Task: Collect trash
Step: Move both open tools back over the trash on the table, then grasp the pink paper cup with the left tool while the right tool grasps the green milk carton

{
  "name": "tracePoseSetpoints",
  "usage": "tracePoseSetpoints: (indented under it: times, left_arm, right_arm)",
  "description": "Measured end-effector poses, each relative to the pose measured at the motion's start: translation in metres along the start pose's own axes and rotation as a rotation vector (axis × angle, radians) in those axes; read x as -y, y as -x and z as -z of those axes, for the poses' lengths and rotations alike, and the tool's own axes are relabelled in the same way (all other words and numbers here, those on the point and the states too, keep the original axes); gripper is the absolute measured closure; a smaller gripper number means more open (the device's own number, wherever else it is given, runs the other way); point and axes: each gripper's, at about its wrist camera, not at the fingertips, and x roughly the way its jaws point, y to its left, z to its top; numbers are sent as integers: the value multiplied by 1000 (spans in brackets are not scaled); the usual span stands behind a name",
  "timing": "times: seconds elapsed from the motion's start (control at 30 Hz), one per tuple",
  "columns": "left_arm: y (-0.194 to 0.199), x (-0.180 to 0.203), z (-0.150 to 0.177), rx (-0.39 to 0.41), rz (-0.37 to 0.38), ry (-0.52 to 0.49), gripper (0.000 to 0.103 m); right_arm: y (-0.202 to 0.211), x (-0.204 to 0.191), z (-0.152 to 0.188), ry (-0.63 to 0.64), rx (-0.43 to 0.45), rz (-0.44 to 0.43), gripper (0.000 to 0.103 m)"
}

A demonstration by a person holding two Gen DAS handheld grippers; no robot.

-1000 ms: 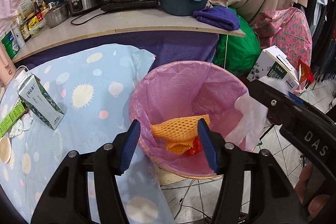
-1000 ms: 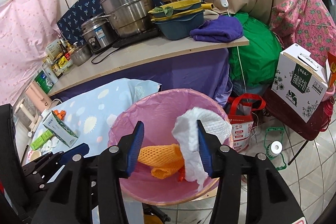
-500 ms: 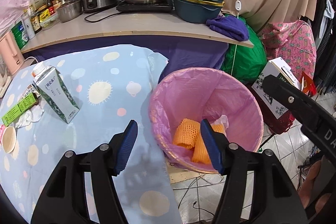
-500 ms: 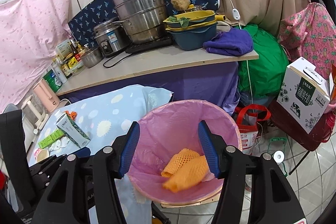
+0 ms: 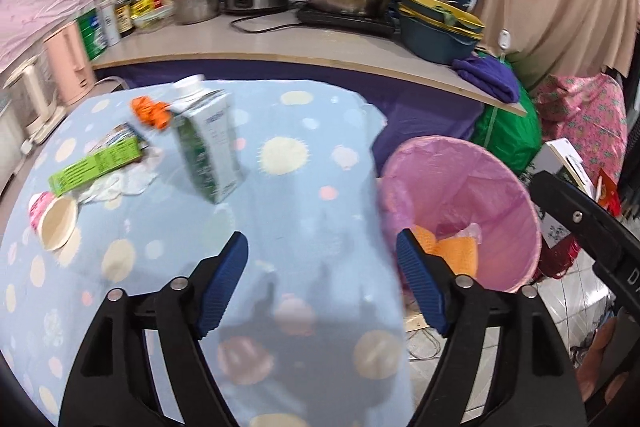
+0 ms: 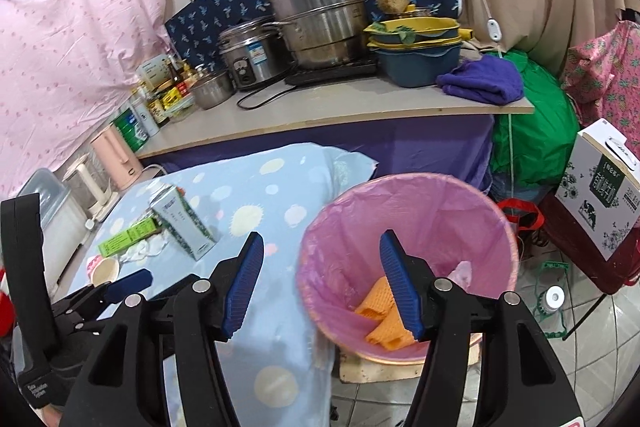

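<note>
A bin with a pink liner (image 5: 500,179) (image 6: 420,203) stands on the floor beside the table and holds orange foam netting (image 6: 380,319) and white tissue (image 6: 460,273). On the blue spotted tablecloth (image 5: 288,155) stand a green-and-white milk carton (image 5: 208,147) (image 6: 182,223), a green box (image 5: 96,167) (image 6: 128,237), crumpled tissue (image 5: 116,185), an orange wrapper (image 5: 150,111) and a paper cup (image 5: 54,219) (image 6: 105,271). My left gripper (image 5: 320,283) is open and empty over the table's near edge. My right gripper (image 6: 320,283) is open and empty, just above the bin's left rim.
A counter (image 6: 340,103) behind holds pots, a rice cooker, stacked basins, a purple cloth and bottles. A green bag (image 6: 532,135) and a milk case (image 6: 600,187) sit right of the bin. A pink kettle (image 5: 70,63) stands at the table's far left. Tiled floor lies at lower right.
The white tissue held in my right gripper dropped into the bin and that gripper opened. Both grippers then swung left, from over the bin toward the table.
</note>
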Motion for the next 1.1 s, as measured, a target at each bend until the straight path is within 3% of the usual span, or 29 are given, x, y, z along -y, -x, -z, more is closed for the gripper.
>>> tracePoseSetpoints:
  times: [0.1,0.57,0.83,1.1]
  left_arm:
    - [5,-32,10,4,-59,43,18]
    - [12,-201,61,-45,-377,244,18]
    - [15,-271,67,-37,-397,375,16]
    - [-10,-303,51,-28,-435,359,15]
  right_arm:
    - [-6,-17,9,16,-21,-20,44]
    - [-44,-91,47,83,-134,-109,43]
    - [-66,-132,62,132,-183,-134,41]
    - [-86,-158,61,162,-207,-141,41]
